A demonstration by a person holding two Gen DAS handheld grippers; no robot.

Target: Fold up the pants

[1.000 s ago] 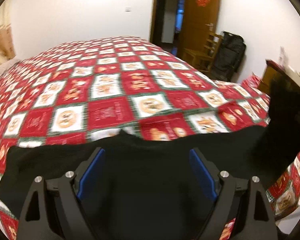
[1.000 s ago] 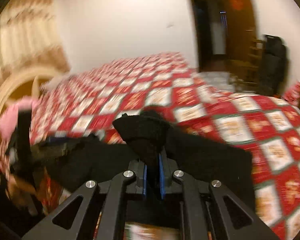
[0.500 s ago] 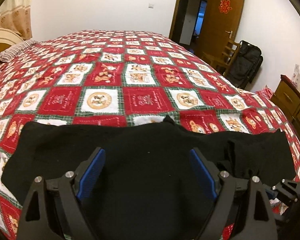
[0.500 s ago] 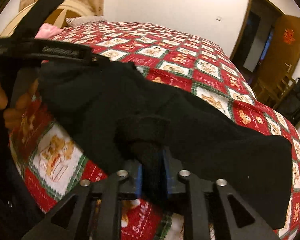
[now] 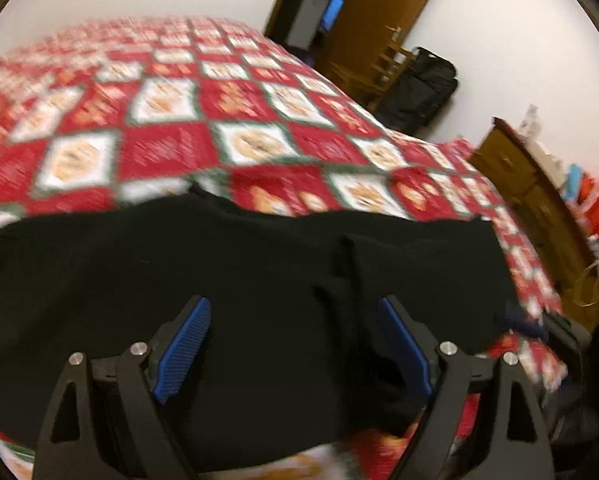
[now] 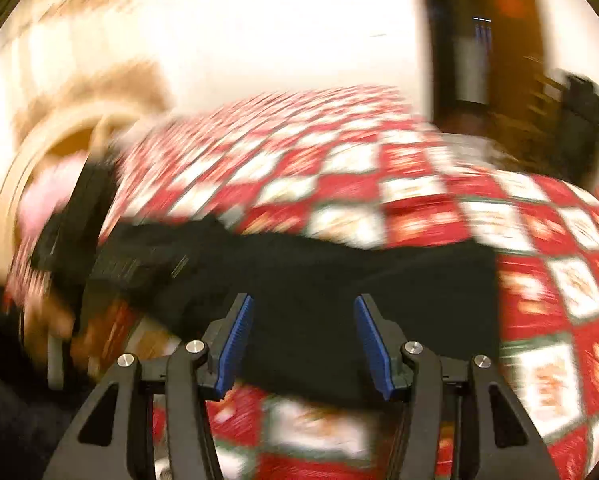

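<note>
The black pants (image 5: 239, 280) lie flat along the near edge of the bed on the red checked quilt (image 5: 227, 120). My left gripper (image 5: 295, 340) is open and empty, just above the pants. In the right wrist view the pants (image 6: 339, 280) stretch across the quilt (image 6: 419, 200), folded over on themselves. My right gripper (image 6: 303, 340) is open and empty over their near edge. The left gripper (image 6: 75, 232) shows at the far left of that view, blurred.
A wooden door (image 5: 379, 12), a wooden chair (image 5: 383, 64) and a black bag (image 5: 423, 84) stand beyond the bed. A wooden dresser (image 5: 531, 200) is at the right. A headboard (image 6: 59, 148) is at the left of the right wrist view.
My right gripper let go of the bunched pants end and opened; that end now lies on the rest of the pants. Both views swung and are blurred.
</note>
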